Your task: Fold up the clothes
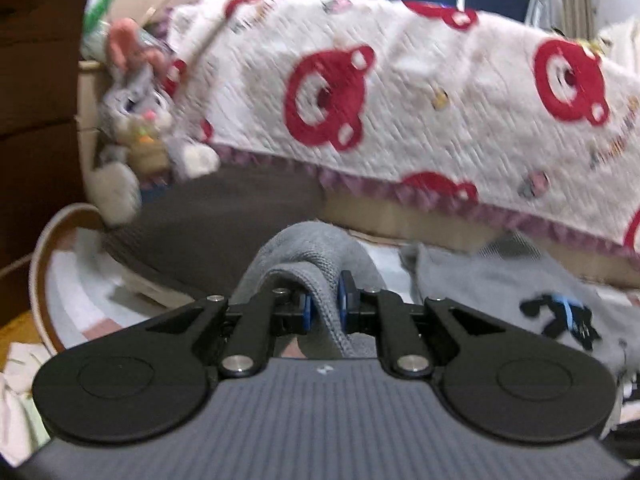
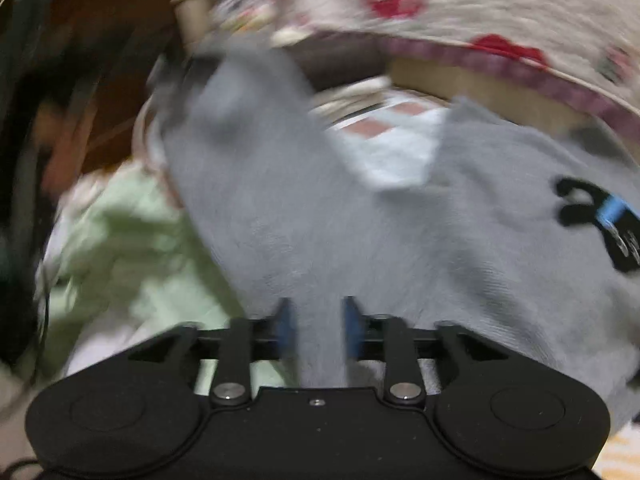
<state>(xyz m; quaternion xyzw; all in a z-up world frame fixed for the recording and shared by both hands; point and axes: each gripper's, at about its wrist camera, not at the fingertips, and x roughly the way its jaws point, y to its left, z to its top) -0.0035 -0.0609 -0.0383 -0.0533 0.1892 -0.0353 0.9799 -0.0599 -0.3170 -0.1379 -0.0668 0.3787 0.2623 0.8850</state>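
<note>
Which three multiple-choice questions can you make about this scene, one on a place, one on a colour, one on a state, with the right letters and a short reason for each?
1. Where is the stuffed rabbit toy in the left wrist view?
A. beside the left end of the patterned blanket
B. between the gripper fingers
C. on the grey garment

2. What colour are the big bear shapes on the white blanket?
A. blue
B. green
C. red

3. What is the left gripper doing?
A. open above the garment
B. shut on a fold of grey knit fabric
C. holding the toy

Answers:
1 A: the stuffed rabbit toy sits at the blanket's left end.
2 C: the bear shapes are red.
3 B: the left gripper pinches the grey garment; the right gripper also clamps the garment.
</note>
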